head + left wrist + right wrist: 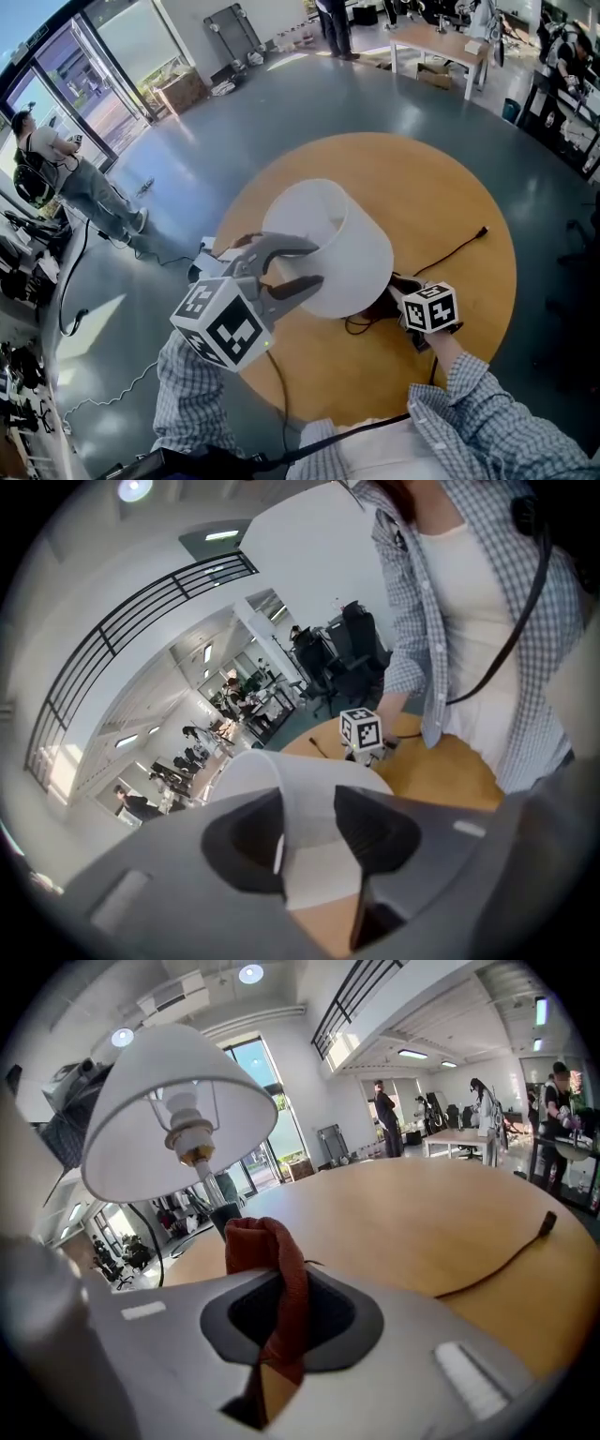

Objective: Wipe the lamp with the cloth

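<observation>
A lamp with a white shade [337,248] stands in the middle of the round wooden table [441,206]. My left gripper [319,264] reaches in from the left and straddles the shade's wall. In the left gripper view the white shade [272,775] passes between the two dark pads, and a gap shows beside it. My right gripper [398,292] sits low at the shade's right, its tips hidden under the shade. It is shut on a red cloth [267,1246] that bunches up above the jaws. From there the shade [178,1091] and bulb socket [192,1133] show from below.
A black cable [455,248] runs across the table to the right. A person [66,169] stands by the glass doors at far left. A white table [441,42] and more people are at the back. Blue-grey floor surrounds the table.
</observation>
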